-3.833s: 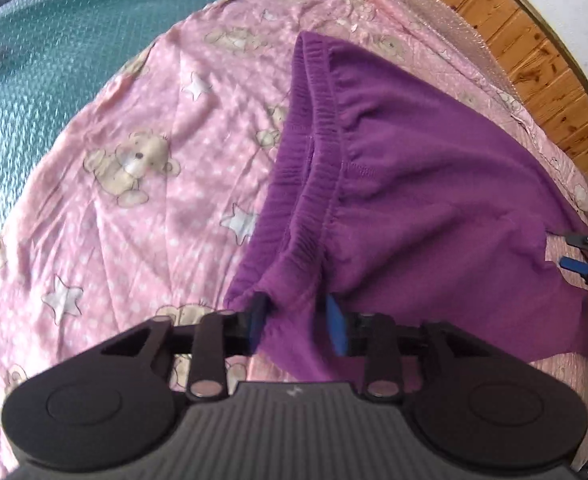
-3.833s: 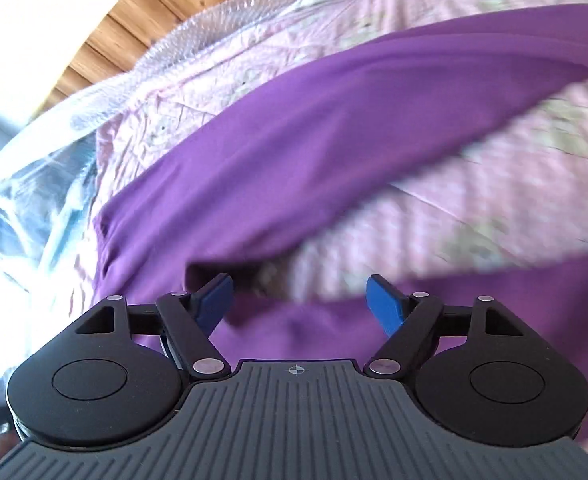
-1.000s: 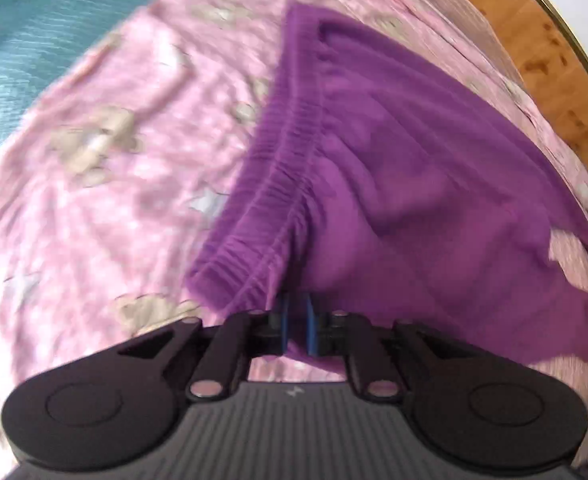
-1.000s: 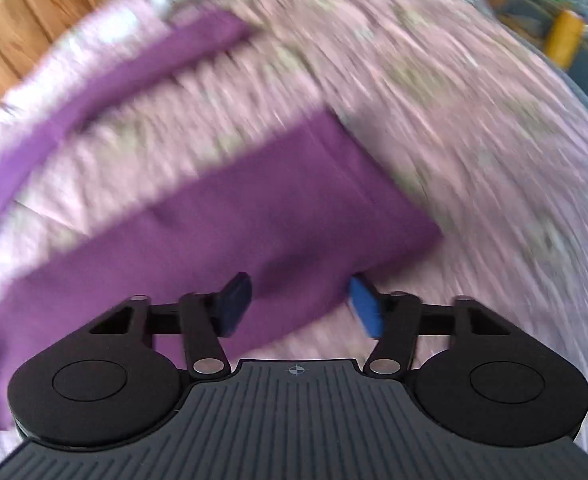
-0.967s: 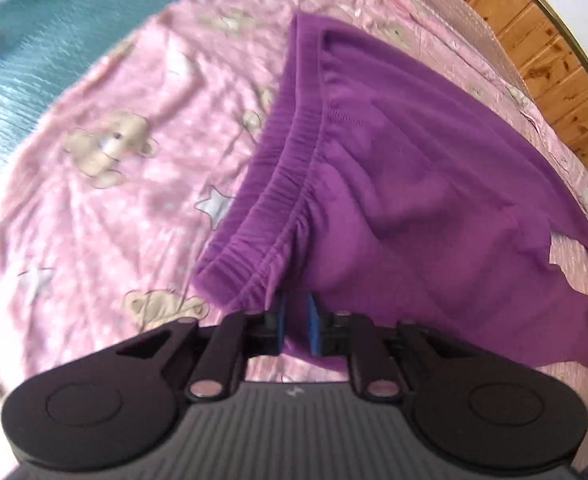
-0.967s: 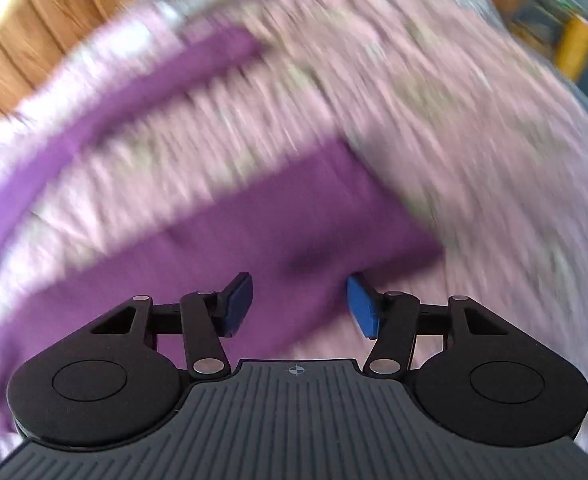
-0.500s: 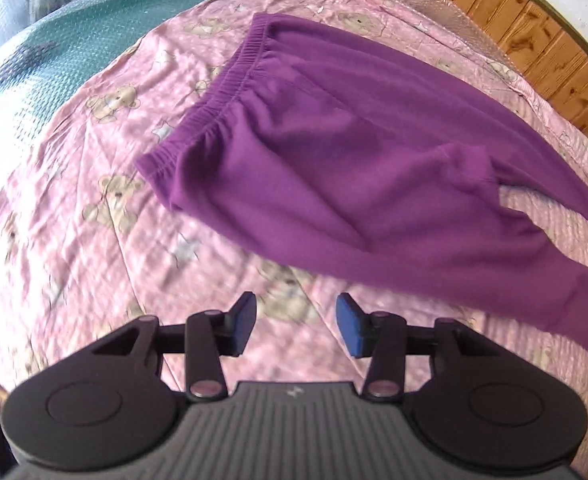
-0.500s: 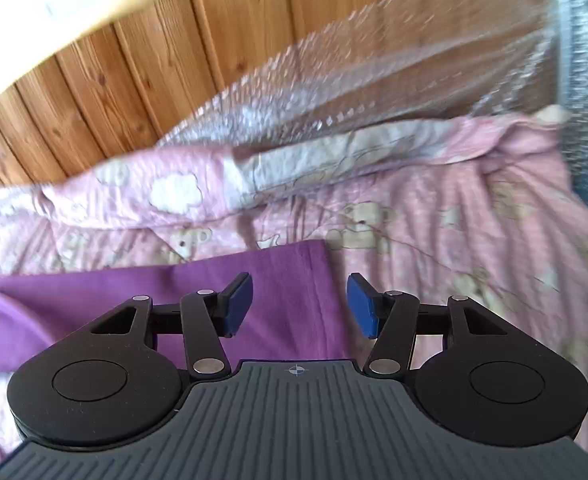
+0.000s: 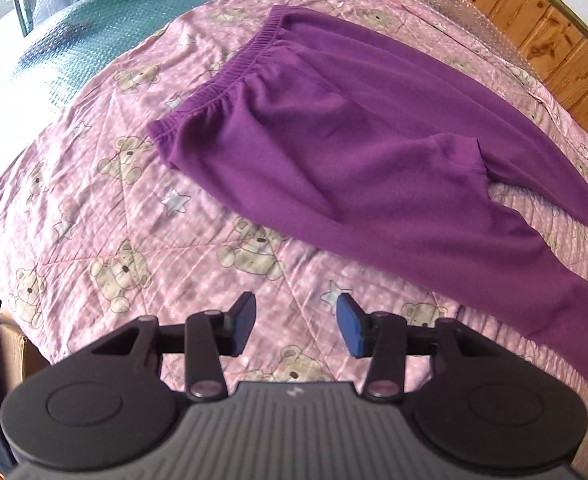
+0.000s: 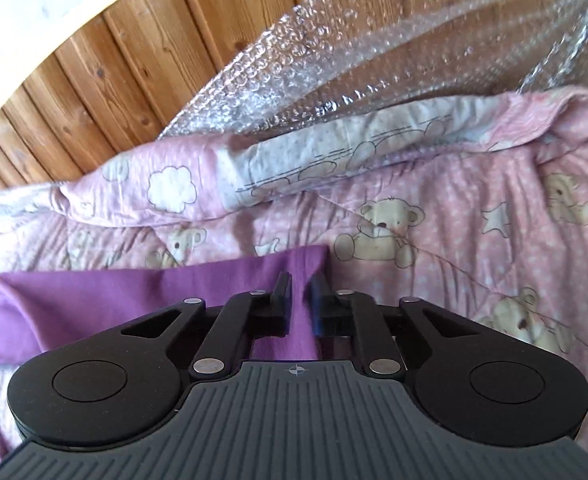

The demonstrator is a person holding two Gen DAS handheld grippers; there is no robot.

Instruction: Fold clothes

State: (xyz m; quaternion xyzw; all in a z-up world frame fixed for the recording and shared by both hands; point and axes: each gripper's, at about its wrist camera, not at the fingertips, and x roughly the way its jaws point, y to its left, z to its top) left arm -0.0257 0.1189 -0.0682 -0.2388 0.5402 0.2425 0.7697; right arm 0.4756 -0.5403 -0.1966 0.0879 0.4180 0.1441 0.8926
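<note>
Purple pants (image 9: 373, 140) lie spread on a pink bear-print quilt (image 9: 134, 240), waistband at the far left, both legs running off to the right. My left gripper (image 9: 294, 326) hovers open over bare quilt on the near side of the pants, with nothing between its fingers. In the right wrist view the end of one pant leg (image 10: 134, 292) lies near the quilt's far edge. My right gripper (image 10: 299, 292) points down onto that leg's cuff. Its jaws are closing, the gap is narrow, and purple cloth fills it.
Bubble wrap (image 10: 333, 60) stands behind the quilt's turned-up far edge, against a wooden plank wall (image 10: 114, 60). A teal bubble-wrapped surface (image 9: 114, 28) lies beyond the waistband end. A cardboard box (image 9: 12, 348) and a dark object sit at the near left edge.
My left gripper let go of the waistband, opened and drew back and up; the pants now lie flat. My right gripper swung to the far leg's cuff and narrowed on it.
</note>
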